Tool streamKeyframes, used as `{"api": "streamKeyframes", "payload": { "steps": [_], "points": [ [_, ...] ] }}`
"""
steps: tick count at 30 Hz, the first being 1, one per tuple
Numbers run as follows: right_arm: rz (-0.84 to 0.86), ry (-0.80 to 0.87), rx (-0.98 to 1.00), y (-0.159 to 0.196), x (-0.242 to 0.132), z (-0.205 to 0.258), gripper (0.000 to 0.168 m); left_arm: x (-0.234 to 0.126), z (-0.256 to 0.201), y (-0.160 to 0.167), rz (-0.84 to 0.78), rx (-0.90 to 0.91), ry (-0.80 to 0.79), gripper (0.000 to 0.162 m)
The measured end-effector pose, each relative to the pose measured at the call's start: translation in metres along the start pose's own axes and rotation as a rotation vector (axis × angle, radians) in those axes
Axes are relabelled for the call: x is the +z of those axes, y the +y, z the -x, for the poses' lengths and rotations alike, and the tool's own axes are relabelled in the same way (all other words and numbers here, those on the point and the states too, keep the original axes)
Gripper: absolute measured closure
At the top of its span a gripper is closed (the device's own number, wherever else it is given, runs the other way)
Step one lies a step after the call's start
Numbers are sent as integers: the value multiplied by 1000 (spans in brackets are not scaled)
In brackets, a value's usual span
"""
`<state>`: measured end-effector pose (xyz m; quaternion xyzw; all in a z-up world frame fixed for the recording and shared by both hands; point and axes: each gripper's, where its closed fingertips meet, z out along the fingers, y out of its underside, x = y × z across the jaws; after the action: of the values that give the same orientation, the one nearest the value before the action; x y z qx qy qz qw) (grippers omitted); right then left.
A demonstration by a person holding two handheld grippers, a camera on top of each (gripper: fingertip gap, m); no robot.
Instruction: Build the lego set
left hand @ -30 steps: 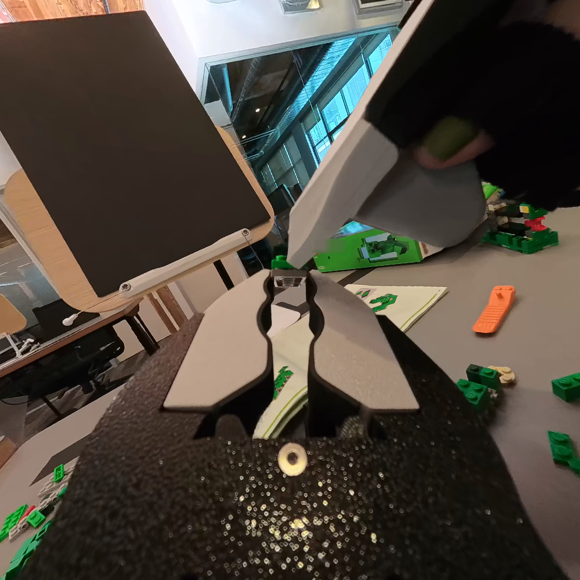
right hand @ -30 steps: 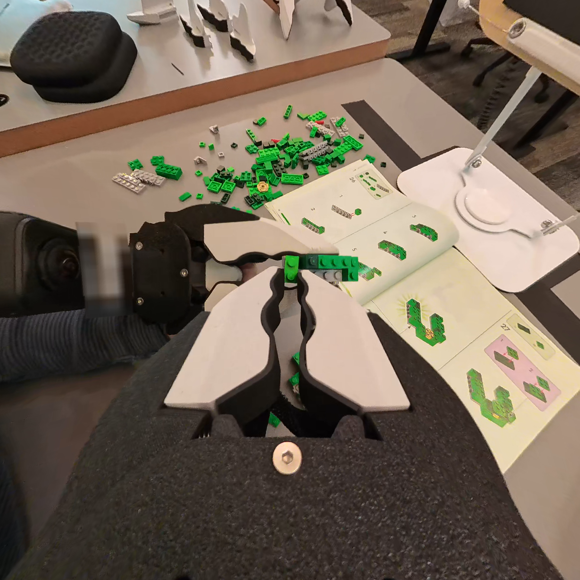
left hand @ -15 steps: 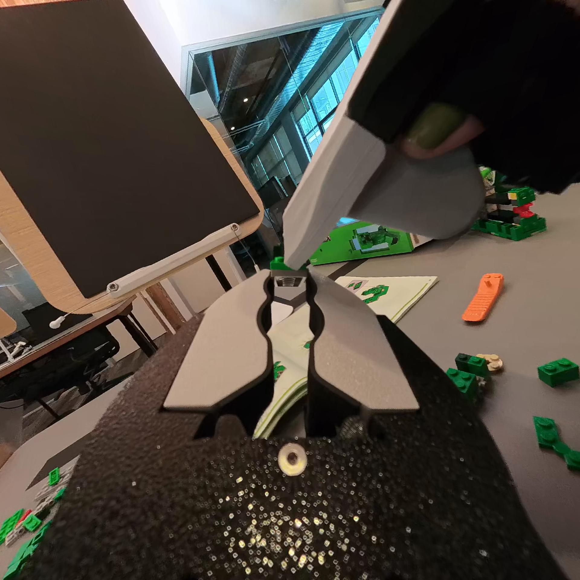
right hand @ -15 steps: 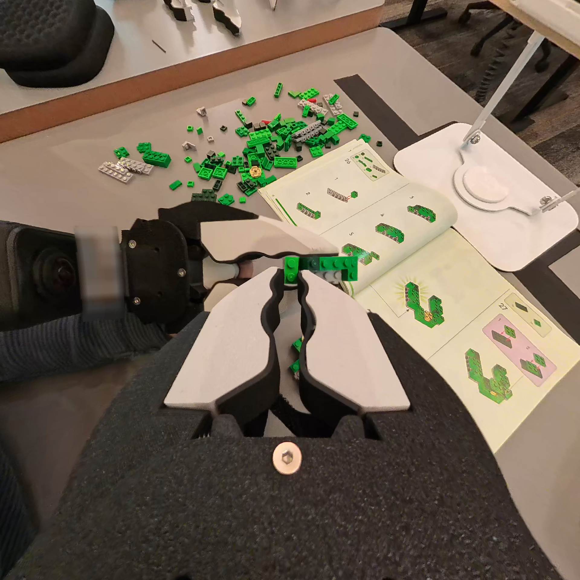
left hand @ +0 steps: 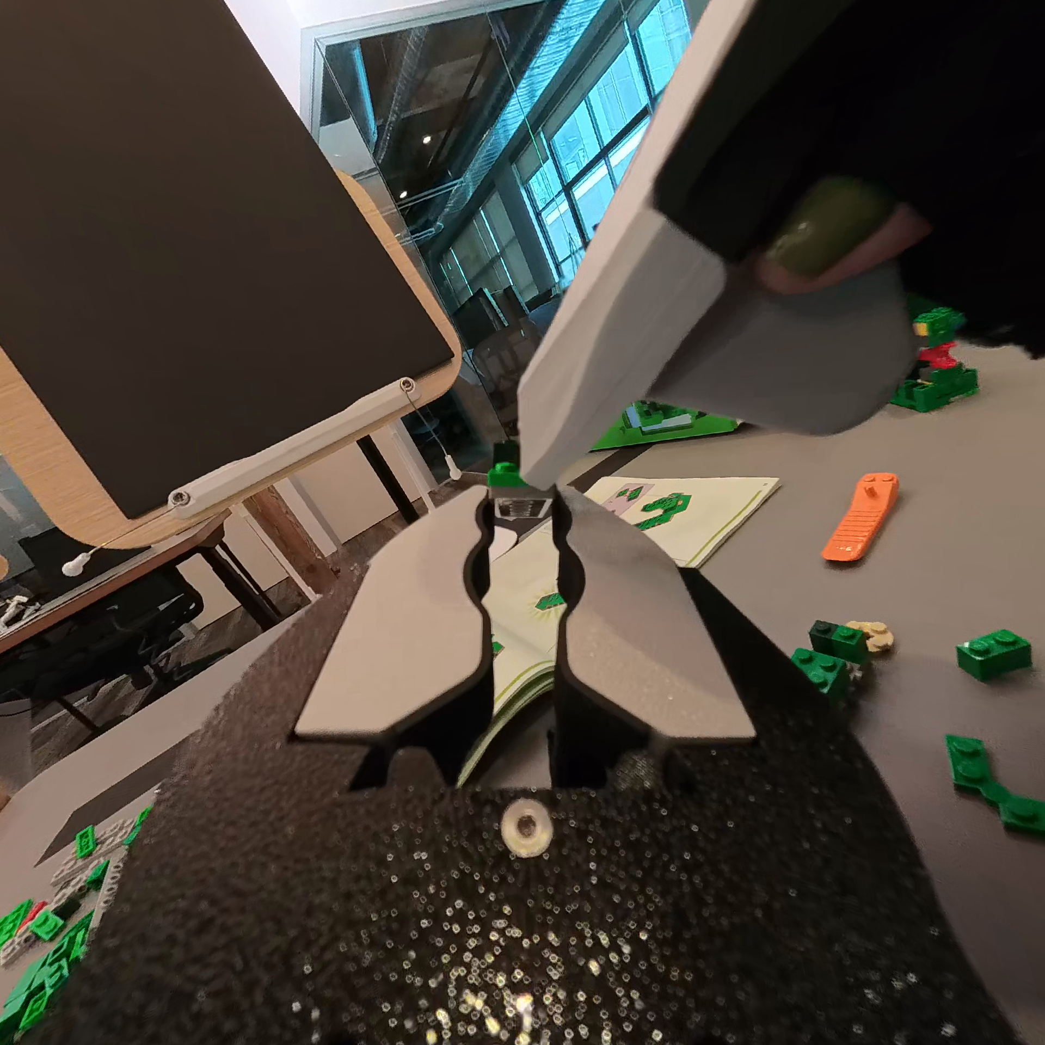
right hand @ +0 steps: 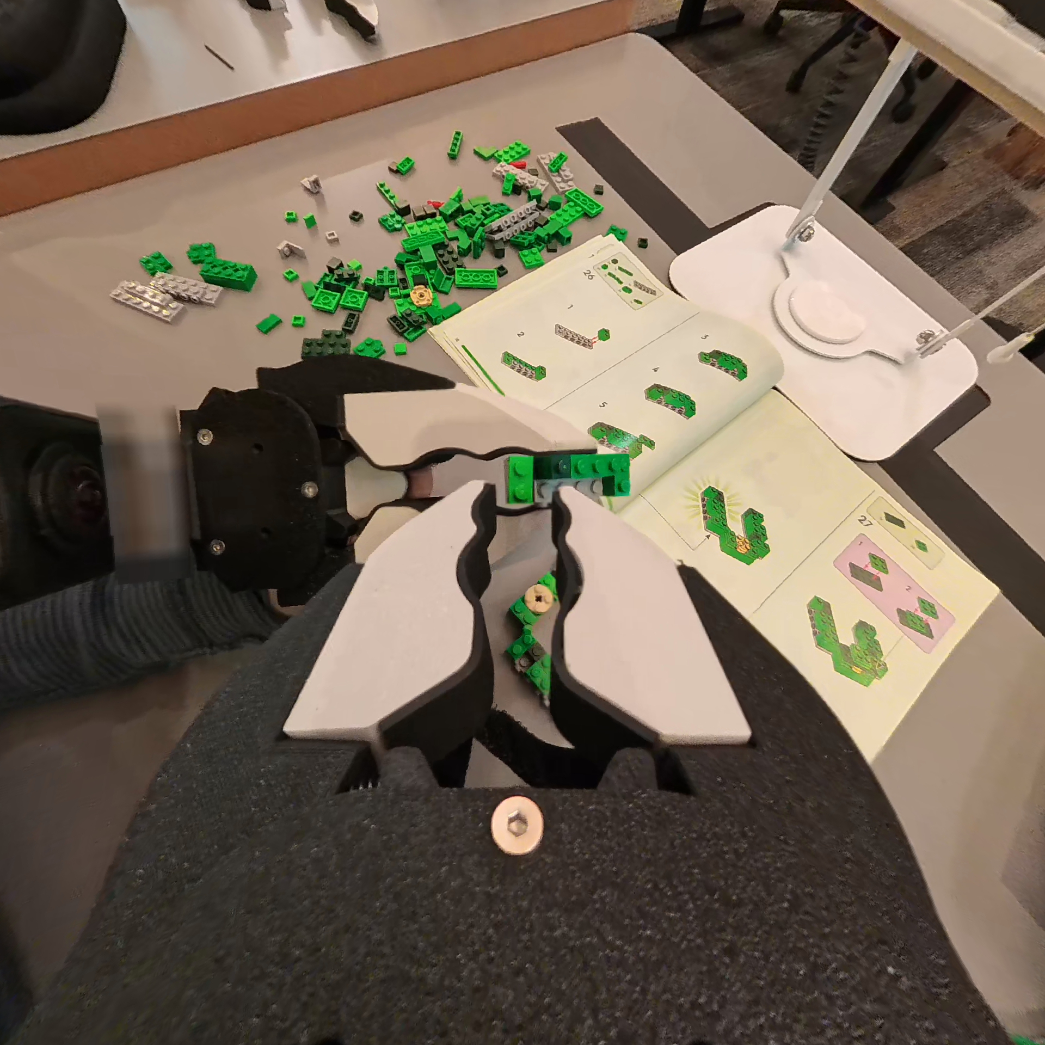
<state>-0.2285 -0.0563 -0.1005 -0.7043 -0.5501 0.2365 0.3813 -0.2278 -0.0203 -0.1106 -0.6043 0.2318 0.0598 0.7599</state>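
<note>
My left gripper [left hand: 520,497] is shut on a small assembly of green bricks on a grey plate [right hand: 588,469] and holds it above the table. It enters the right wrist view from the left, fingers [right hand: 452,424] level. My right gripper [right hand: 523,495] is at the assembly's near end. Its jaws stand slightly apart on either side of a bright green brick [right hand: 520,480] that sits on that end. The same brick [left hand: 505,472] shows beside the right gripper's finger [left hand: 594,367] in the left wrist view.
An open instruction booklet [right hand: 735,480] lies under the assembly, with a pile of loose bricks [right hand: 452,243] behind it and a white stand base [right hand: 820,328] to the right. A curved green piece [right hand: 531,633] lies below my right gripper. An orange separator [left hand: 859,526] and a partly built model [left hand: 933,367] lie farther off. The tips of both grippers are at nearly the same place.
My right gripper's jaws have parted and let go of the bright green brick, which now stays on the assembly. Both grippers have shifted slightly together. The left gripper keeps its hold.
</note>
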Motion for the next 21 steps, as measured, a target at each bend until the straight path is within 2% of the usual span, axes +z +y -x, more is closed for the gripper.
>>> {"api": "streamKeyframes", "payload": {
  "steps": [2, 5, 9, 15, 21],
  "points": [
    [-17, 35, -40, 0, -2, -1, 145, 1, 1, 3, 20, -16, -5, 144],
    [-76, 144, -225, -1, -2, -1, 140, 1, 3, 9, 58, -63, -5, 144],
    [-85, 286, -484, 1, 4, 0, 147, 2, 5, 15, 100, -116, -6, 144],
    [-26, 354, -628, 3, 13, -6, 148, 2, 3, 18, 118, -141, 3, 144],
    [11, 381, -735, 2, 17, -6, 157, 2, -1, 17, 116, -137, 16, 144]
  ]
}}
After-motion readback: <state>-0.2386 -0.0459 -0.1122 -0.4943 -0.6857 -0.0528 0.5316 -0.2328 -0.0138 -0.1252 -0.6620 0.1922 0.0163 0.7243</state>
